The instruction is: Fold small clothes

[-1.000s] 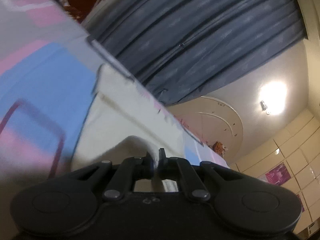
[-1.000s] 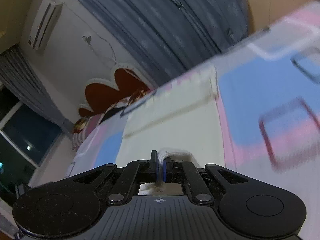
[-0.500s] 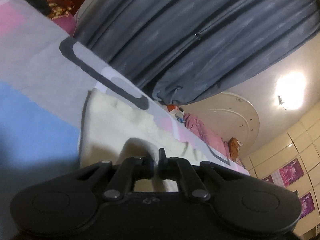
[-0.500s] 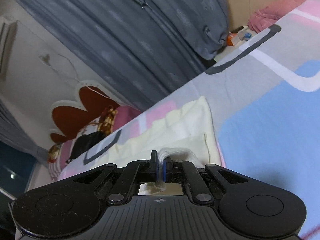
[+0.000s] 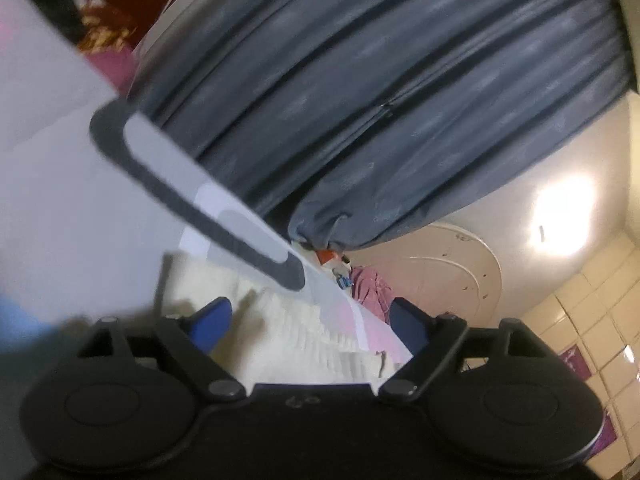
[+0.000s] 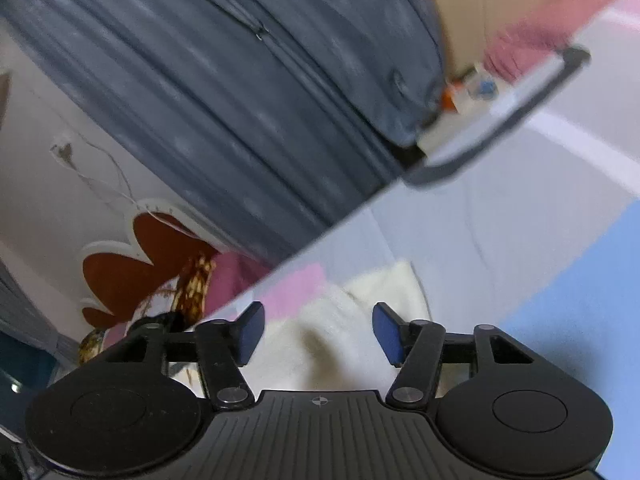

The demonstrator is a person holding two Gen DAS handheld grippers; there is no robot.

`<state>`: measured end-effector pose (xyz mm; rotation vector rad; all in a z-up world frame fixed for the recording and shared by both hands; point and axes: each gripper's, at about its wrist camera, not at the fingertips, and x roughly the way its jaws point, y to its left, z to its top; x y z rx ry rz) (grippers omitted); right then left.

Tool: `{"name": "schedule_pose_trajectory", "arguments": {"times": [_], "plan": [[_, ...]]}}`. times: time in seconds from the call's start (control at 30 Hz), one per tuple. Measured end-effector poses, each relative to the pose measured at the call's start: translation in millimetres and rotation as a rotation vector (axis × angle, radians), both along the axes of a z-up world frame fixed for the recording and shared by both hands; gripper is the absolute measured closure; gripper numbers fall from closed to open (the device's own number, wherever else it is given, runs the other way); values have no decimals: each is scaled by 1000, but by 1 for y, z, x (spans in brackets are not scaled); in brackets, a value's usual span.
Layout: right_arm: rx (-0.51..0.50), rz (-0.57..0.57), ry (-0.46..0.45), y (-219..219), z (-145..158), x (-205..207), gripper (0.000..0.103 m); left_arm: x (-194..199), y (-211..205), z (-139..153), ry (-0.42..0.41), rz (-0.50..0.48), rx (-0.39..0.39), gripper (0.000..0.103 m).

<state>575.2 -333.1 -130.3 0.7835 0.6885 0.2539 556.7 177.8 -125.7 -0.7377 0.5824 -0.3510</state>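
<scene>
A cream-white small garment (image 5: 304,336) lies flat on the patterned bedsheet (image 5: 72,216). My left gripper (image 5: 310,330) hovers low over its near edge, jaws opening wide, blue pads (image 5: 212,324) apart with the cloth lying loose between them. In the right wrist view the same cream garment (image 6: 352,320) lies folded on the bedsheet (image 6: 520,240). My right gripper (image 6: 318,334) sits just above its near edge, jaws opening, pads (image 6: 250,332) clear of the cloth.
A dark grey curtain (image 5: 380,100) hangs behind the bed. Small orange and blue items (image 6: 472,92) and a pink cloth (image 6: 532,36) sit at the far edge of the bed. A flower-shaped headboard (image 6: 132,264) stands at the left.
Both grippers carried the garment's edge forward and down onto the bed, then let go: their jaws went from shut on the cloth to wide apart.
</scene>
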Motion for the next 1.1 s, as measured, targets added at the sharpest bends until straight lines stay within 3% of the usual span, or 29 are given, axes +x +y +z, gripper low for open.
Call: {"name": "schedule_pose_trajectory", "arguments": {"times": [0.07, 0.1, 0.13, 0.17, 0.27, 0.33, 0.37, 0.43, 0.47, 0.53, 0.77, 0.87, 0.93, 1.0, 1.03, 1.07, 1.1], "plan": [[-66, 17, -25, 2, 1, -2, 45, 4, -7, 3, 8, -31, 132, 31], [-112, 41, -30, 7, 2, -2, 45, 7, -12, 3, 25, -56, 200, 41], [-155, 77, -34, 14, 1, -1, 53, 10, -18, 2, 40, -80, 258, 50], [-201, 107, -33, 20, 1, 1, 61, 14, -25, 0, 52, -105, 315, 52], [-346, 165, -19, 41, -3, 6, 71, 16, -44, -3, 52, -155, 462, 53], [-416, 193, -17, 52, -6, 8, 74, 14, -49, -4, 39, -159, 538, 60], [-443, 197, -15, 56, -8, 8, 76, 14, -51, -3, 35, -153, 554, 65], [-471, 209, -25, 63, -10, 7, 86, 16, -49, -3, 34, -144, 537, 93], [-479, 222, -29, 64, -12, 6, 97, 16, -46, -3, 39, -141, 509, 95], [-495, 246, -40, 66, -15, 5, 98, 15, -42, -1, 26, -121, 491, 100], [-476, 192, -153, 57, 0, -7, 99, 5, -44, 15, -108, -57, 459, 101], [-451, 142, -204, 50, 6, -15, 99, 11, -50, 16, -107, -34, 479, 101], [-469, 134, -173, 49, 1, -12, 99, 20, -55, 5, -55, -29, 515, 101], [-505, 139, -69, 52, -16, -1, 99, 29, -60, -11, 13, -47, 565, 97], [-507, 153, -13, 52, -26, 5, 99, 28, -57, -13, -2, -39, 552, 96], [-490, 141, -17, 51, -25, 5, 99, 28, -54, -11, 1, -36, 542, 94], [-479, 135, 0, 50, -22, 6, 99, 26, -53, -5, 12, -16, 544, 82]]}}
